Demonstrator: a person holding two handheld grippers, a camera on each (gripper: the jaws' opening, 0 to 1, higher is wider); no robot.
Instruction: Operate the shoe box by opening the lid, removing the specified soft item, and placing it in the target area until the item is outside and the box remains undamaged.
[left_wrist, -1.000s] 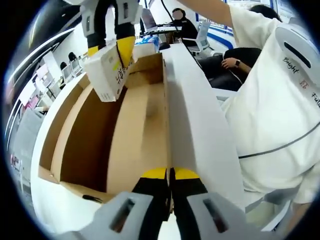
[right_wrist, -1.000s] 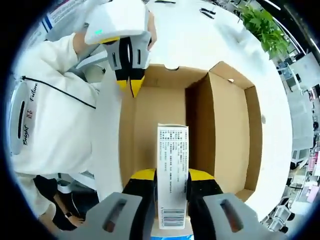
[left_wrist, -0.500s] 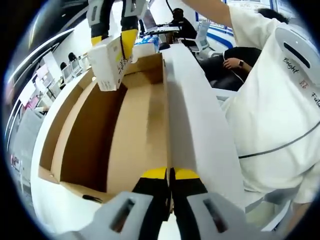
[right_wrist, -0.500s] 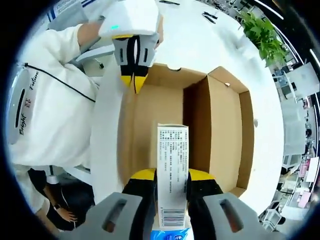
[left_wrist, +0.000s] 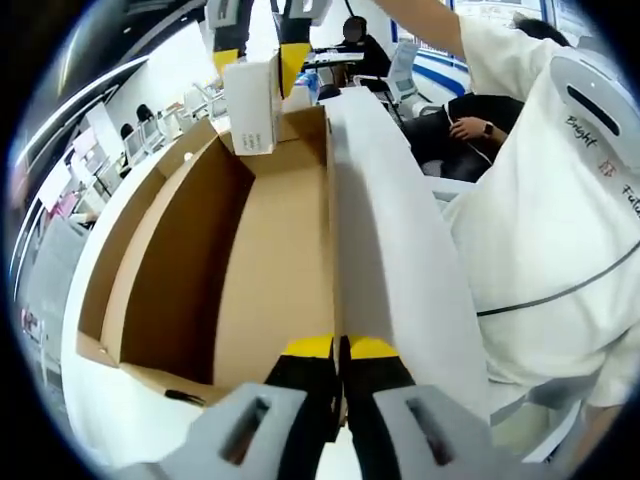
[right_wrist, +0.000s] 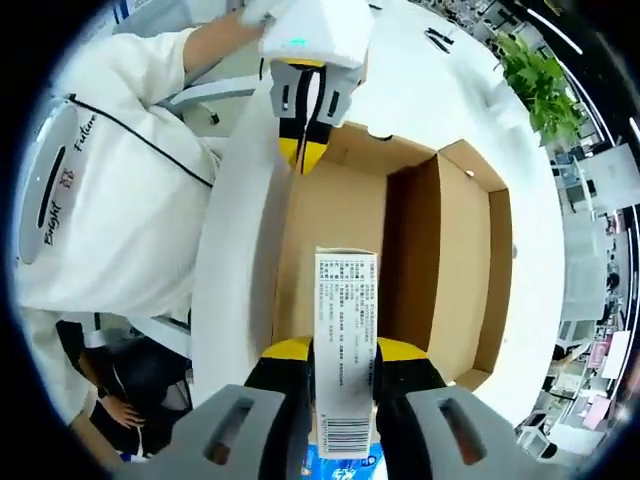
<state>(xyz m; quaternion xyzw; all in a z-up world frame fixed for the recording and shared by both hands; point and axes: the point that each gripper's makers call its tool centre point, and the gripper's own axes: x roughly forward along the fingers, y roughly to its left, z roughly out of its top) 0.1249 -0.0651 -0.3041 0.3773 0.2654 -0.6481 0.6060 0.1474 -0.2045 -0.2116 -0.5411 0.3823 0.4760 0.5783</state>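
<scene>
Right gripper view: carton (right_wrist: 346, 345) above box rim (right_wrist: 497, 290).

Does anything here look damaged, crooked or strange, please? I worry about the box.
Nothing stands out. The shoe box looks intact, its walls straight, and its lid is open, pinched at the edge by the left gripper. The right gripper holds the small white carton squarely above it.

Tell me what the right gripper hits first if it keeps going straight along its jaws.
Probably the box floor. The right gripper, shut on the carton, points down into the open box, and nothing lies between. The left gripper sits off at the far rim. Depth is hard to judge.
</scene>
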